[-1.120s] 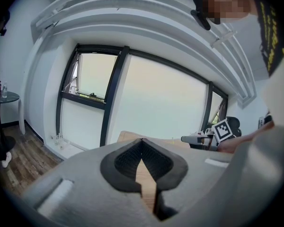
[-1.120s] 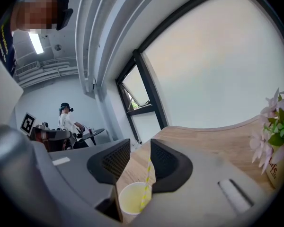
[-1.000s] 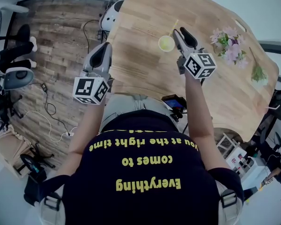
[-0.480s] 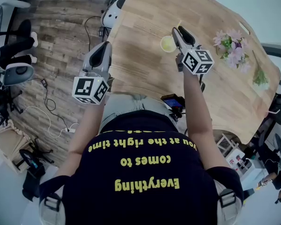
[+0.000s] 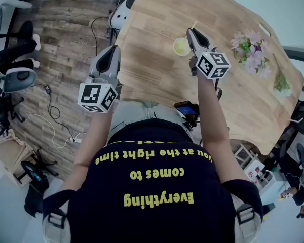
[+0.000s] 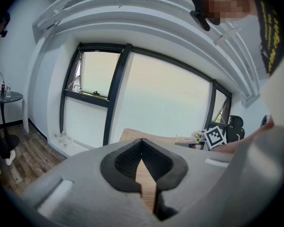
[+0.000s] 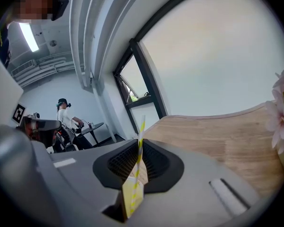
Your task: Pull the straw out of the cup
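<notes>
The yellow cup (image 5: 181, 46) is standing on the tabletop (image 5: 152, 70), the striped straw (image 7: 141, 126) rising from it. The right gripper (image 7: 139, 145) has just been closing its jaws and is now pinching the straw. The left gripper (image 6: 142, 142) is hovering apart, jaws closed on nothing.

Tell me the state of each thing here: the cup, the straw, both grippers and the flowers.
cup: upright on the table.
straw: standing in the cup, not yet pulled out.
right gripper: jaws have just been closing; shut on the straw.
left gripper: shut, nothing between its jaws.
flowers: lying on the table.
</notes>
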The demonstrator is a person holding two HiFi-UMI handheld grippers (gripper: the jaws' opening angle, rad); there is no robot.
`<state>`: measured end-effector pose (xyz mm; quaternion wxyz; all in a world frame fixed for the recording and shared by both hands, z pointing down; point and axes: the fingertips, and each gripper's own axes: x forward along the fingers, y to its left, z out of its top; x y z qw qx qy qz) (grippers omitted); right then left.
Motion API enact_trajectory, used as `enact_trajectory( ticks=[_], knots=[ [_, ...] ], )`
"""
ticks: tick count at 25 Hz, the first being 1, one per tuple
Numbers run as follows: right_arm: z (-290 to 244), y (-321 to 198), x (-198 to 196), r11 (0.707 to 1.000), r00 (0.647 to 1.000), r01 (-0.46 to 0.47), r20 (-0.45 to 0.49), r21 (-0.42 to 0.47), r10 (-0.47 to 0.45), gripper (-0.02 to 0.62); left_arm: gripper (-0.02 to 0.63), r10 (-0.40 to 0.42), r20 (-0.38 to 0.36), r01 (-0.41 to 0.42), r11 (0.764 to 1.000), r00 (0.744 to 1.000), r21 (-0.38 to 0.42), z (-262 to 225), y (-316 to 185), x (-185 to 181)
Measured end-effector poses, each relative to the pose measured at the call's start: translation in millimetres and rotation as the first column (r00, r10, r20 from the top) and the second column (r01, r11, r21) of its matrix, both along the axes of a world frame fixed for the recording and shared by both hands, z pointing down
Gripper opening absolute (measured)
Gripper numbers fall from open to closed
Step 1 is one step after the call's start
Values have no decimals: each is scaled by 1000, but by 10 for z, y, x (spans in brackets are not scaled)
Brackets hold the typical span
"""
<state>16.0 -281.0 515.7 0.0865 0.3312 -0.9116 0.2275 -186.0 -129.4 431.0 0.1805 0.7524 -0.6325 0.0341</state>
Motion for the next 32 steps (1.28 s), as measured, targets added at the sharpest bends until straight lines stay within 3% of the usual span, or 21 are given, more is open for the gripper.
enact_trajectory(
  ticks=[15, 24, 32],
  knots=[
    [-256, 96, 11, 994, 998, 1, 59, 112, -7, 24, 2, 7, -3, -7, 1000, 1000, 7, -10, 10, 13],
    [-592, 204, 84, 967, 995, -16, 100, 253, -10, 23, 2, 12, -4, -12, 1000, 1000, 13, -13, 37, 16],
    [-874, 279, 166, 950, 992, -46, 128, 307, 7, 23, 1, 26, -2, -26, 999, 1000, 25, -63, 66, 31]
  ],
)
